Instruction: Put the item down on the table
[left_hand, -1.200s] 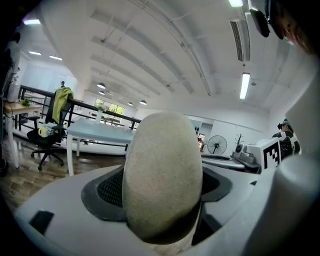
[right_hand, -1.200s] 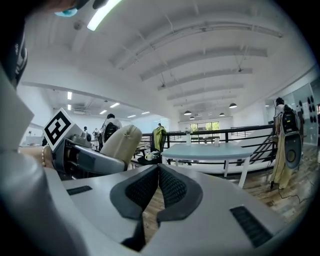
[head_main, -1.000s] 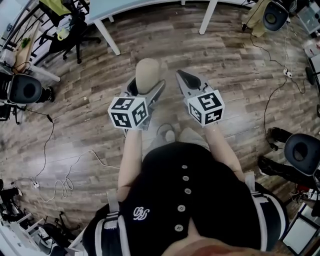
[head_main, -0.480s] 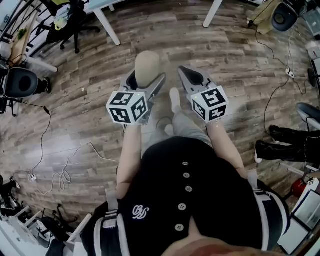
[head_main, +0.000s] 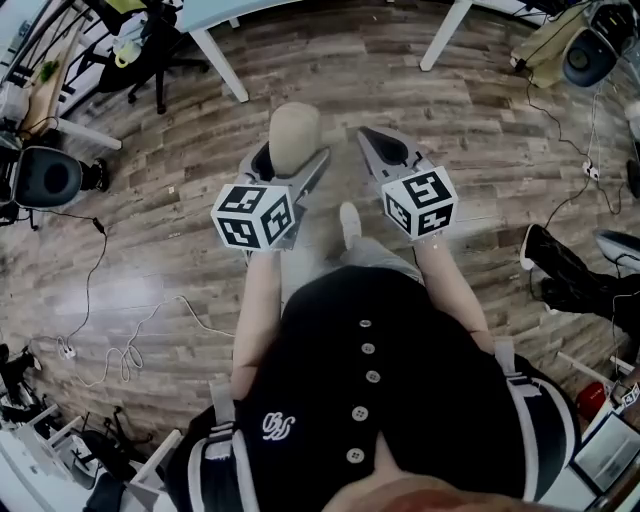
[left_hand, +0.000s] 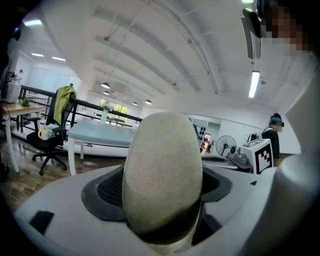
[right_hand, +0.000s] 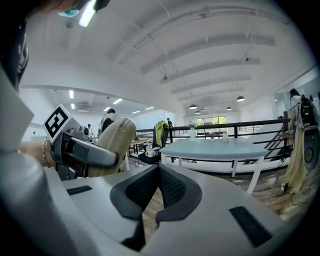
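Two tools show in the head view: the left tool (head_main: 293, 158) grips the item (head_main: 295, 128), long axis along its jaws, with the table (head_main: 205, 14) well ahead. Left gripper view: table beyond the item, leftward. Right gripper view: right tool (right_hand: 158, 172) clenched, empty.

Open office: table (right_hand: 210, 148), swivel chair (left_hand: 49, 142).

The item (left_hand: 162, 170) looks matt and finely grainy, like beige felt (no shine anywhere). The right gripper (right_hand: 159, 167) has a smooth grey plastic shell and black ribbed pads (right_hand: 172, 187). The floor (head_main: 480, 130) is softly glossy wood-grain plank. At 12 o'clock, the bench (head_main: 215, 10) top is smooth.
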